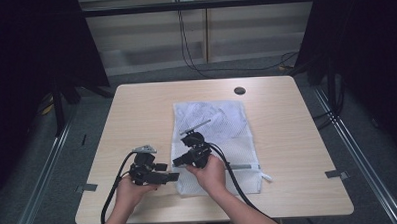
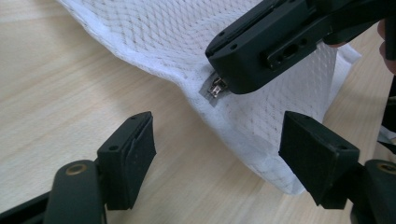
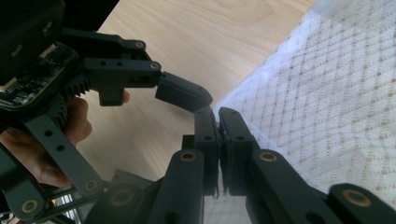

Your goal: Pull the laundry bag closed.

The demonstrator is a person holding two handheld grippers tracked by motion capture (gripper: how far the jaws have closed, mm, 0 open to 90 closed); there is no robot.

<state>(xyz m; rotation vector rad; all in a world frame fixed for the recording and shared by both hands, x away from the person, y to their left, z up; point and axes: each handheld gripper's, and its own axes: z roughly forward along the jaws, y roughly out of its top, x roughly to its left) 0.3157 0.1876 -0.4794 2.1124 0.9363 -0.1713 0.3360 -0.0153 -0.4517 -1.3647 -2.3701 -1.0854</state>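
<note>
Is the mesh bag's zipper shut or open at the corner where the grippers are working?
Cannot tell. The right gripper is shut beside the zipper pull of the mesh bag, hiding the teeth.

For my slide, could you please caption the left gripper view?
Open left gripper approaches the white mesh bag as the shut right gripper pinches its zipper pull.

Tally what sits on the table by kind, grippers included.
White mesh laundry bag: 1
Metal zipper pull on the bag: 1
Hand-held grippers: 2, the left gripper and the right gripper
Dark round spot on the table top: 1
Total: 5
</note>
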